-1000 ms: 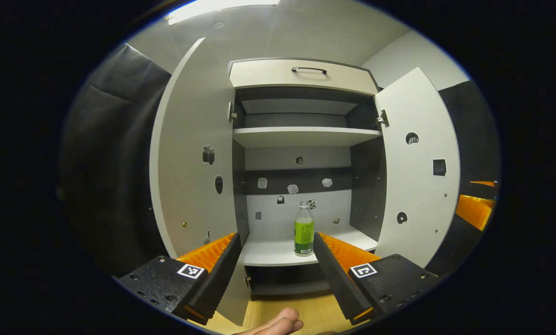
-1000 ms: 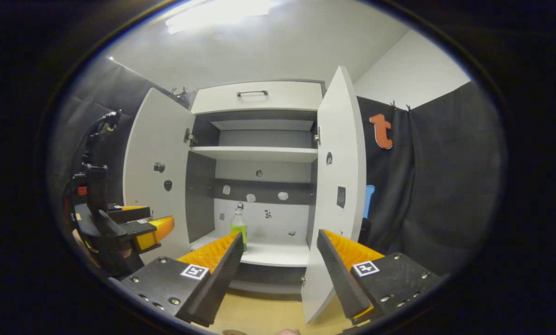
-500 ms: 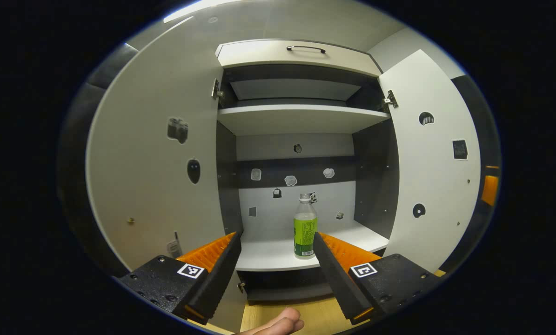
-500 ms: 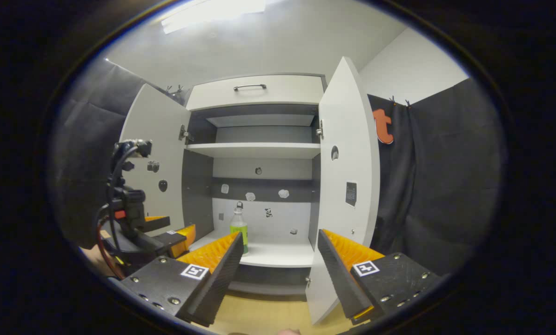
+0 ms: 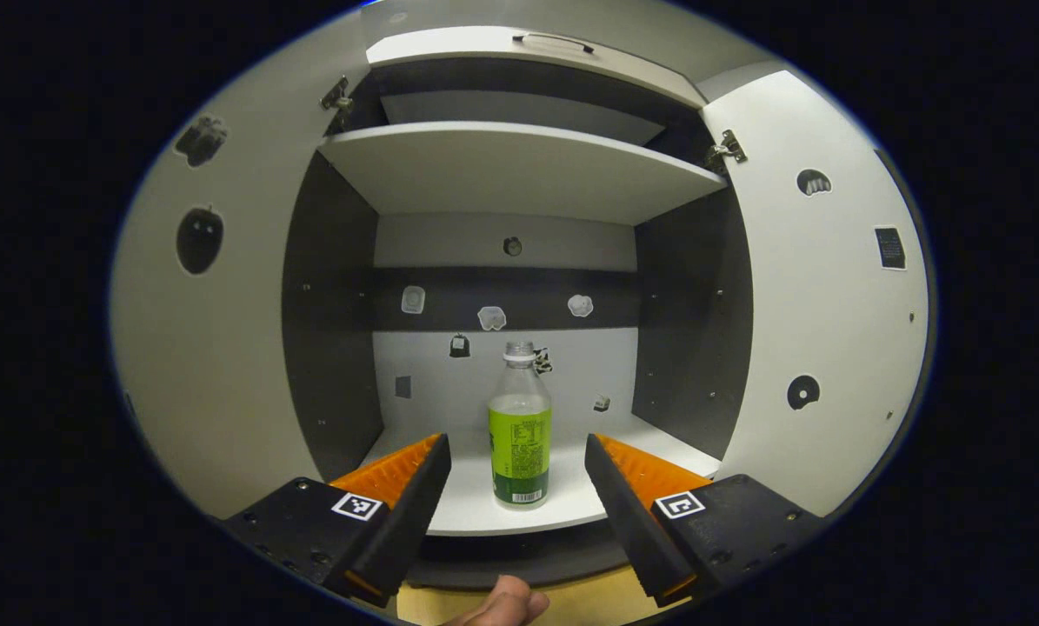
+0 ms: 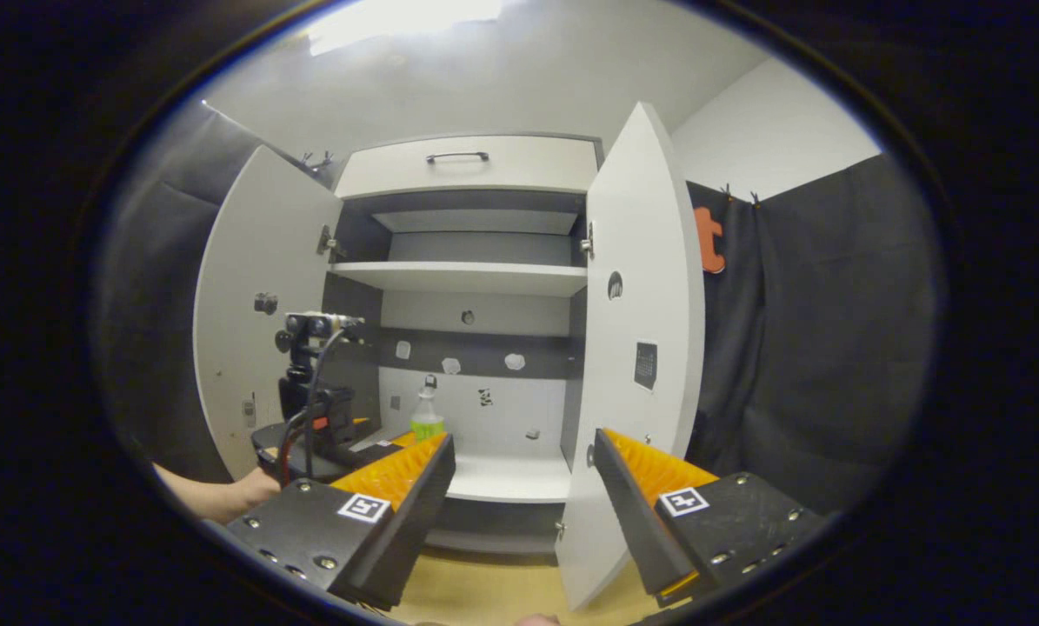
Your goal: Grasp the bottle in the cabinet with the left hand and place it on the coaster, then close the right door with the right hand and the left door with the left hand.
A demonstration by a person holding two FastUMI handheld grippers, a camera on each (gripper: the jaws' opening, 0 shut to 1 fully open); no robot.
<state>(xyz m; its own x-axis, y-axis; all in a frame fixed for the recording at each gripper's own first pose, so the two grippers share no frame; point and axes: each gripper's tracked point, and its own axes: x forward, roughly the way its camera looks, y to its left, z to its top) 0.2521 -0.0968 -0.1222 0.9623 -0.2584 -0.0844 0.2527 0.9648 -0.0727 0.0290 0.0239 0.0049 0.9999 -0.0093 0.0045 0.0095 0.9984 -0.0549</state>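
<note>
The bottle stands upright on the cabinet's lower shelf, long axis vertical, white cap at the top and green label round its lower body. In the left gripper view it sits near the shelf's front edge, centred in the gap ahead of the left claw, whose two fingers are spread wide to either side of it and touch nothing. Whether the fingertips have reached level with the bottle cannot be told.

In the right gripper view the bottle shows only from the shoulder up; its lower part is hidden behind the right claw's own finger. There the left claw, with its cabling, is at the shelf's left front, just beside the bottle, held by a forearm cut off at the edge. The right claw hangs open and empty, well back from the cabinet.

Both doors stand open: the left door and the right door flank the shelf. A fingertip pokes in at the bottom of the left gripper view.
</note>
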